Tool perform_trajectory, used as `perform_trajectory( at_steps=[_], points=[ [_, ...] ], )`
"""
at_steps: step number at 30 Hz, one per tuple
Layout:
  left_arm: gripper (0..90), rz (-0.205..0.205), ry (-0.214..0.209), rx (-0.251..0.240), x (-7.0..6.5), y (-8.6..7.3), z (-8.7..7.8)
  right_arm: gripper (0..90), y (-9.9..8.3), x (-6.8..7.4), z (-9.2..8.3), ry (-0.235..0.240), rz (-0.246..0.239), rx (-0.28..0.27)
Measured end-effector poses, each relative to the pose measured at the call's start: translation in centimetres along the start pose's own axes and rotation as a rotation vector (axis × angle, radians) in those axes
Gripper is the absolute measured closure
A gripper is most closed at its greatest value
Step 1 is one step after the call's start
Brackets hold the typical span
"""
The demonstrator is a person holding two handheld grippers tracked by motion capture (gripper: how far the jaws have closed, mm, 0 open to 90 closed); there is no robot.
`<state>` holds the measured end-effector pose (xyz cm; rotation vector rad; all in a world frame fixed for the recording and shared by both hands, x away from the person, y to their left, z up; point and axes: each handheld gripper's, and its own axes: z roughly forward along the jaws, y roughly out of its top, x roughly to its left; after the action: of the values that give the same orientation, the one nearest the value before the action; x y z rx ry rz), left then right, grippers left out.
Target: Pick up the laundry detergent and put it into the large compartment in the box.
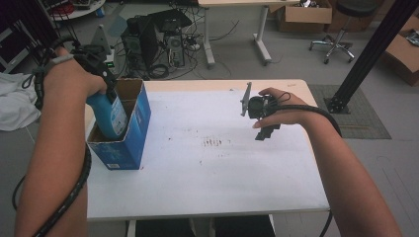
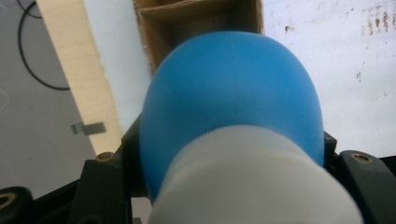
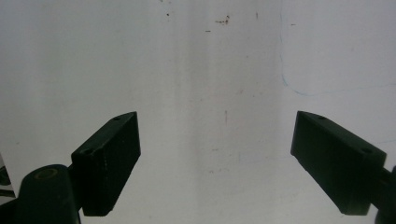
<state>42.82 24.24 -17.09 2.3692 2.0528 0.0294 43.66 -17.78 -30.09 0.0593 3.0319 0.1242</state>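
1. Blue plastic bottle [image 1: 112, 114] with a white cap [image 2: 252, 186] hangs tilted at the left of the bench [image 1: 207, 187], its base lowered into the open blue cardboard box [image 1: 129, 143].
2. The left gripper [image 1: 106, 81] pinches the bottle at the neck, just below the cap; the jaws sit tight on either side of it.
3. The bottle looks stiff and smooth, probably weighty if full, so it could slip or swing; the neck under the cap's ridge seems the safest hold.
4. The box is light card with thin walls and may shift if nudged.
5. The right gripper [image 1: 262, 129] hovers over bare bench, well apart from the box, jaws spread and holding nothing.
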Motion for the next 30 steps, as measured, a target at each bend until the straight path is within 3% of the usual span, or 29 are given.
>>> perform_trajectory(
  at_steps=[5,10,17,30],
  points=[
    [39.1,0.009,-0.01,0.016,0.1,0.1,1.5,15.9,0.0,0.1,0.0,0.001,0.0,0.003],
    [39.1,0.016,0.014,0.028,0.0,0.1,3.6,15.9,0.0,0.1,0.0,-0.001,0.0,0.0],
    [39.1,0.018,-0.005,0.039,-0.1,0.1,6.3,15.9,-0.1,0.2,-0.1,-0.001,0.001,0.003],
    [39.1,0.037,-0.01,0.066,-0.3,0.2,9.4,15.9,-0.4,0.3,-0.3,-0.003,0.004,0.004]
  ],
)
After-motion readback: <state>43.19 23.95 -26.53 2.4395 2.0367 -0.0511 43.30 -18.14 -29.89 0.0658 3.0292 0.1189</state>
